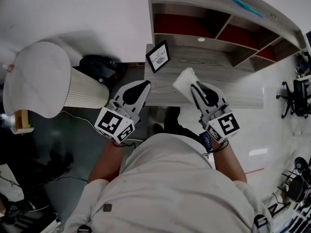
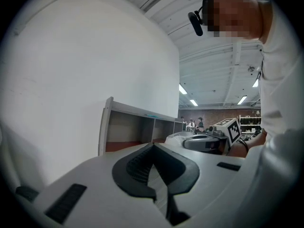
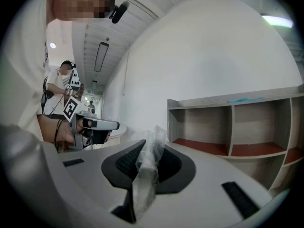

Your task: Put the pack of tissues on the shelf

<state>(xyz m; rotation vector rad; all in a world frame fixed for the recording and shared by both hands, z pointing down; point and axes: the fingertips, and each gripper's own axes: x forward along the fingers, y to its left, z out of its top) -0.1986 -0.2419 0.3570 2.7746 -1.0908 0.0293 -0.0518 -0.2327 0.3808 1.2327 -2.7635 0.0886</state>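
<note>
The pack of tissues, white in a clear wrapper, sticks out ahead of my right gripper, which is shut on it. In the right gripper view the crinkled wrapper is pinched between the dark pads. The wooden shelf with red-backed compartments stands just beyond, and its lower board lies under the pack. The shelf also shows in the right gripper view and the left gripper view. My left gripper hovers beside the board's left end, jaws together with nothing between them.
A small framed picture leans at the board's left corner. A round white table on a ribbed base stands to the left, with a black bag behind it. A teal item lies on the shelf top. Office chairs stand far right.
</note>
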